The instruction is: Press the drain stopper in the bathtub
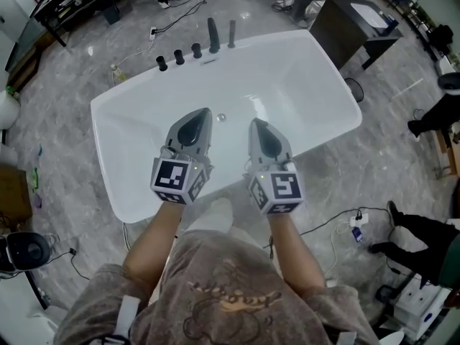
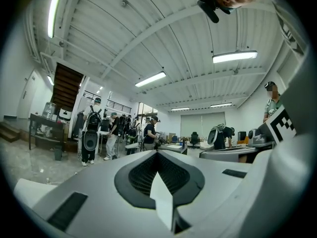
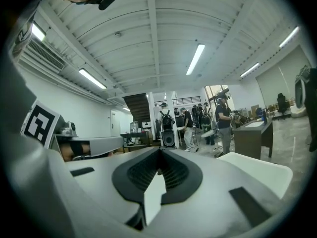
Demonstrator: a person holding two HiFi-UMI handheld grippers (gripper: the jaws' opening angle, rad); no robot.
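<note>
One white bathtub (image 1: 309,85) lies below. Two tongs hang over it, the left tongs (image 1: 203,113) and the right tongs (image 1: 256,124), both closed on nothing. One small drain stopper (image 1: 221,116) sits on the tub floor, showing between their tips. It seems rigid and smooth, perhaps slippery, so push straight down on its centre.

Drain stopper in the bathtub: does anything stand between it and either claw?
Nothing visible does. In the head view the drain stopper lies bare on the bathtub floor, seen between the tips of the left claw and the right claw. Both are shut and empty.
</note>
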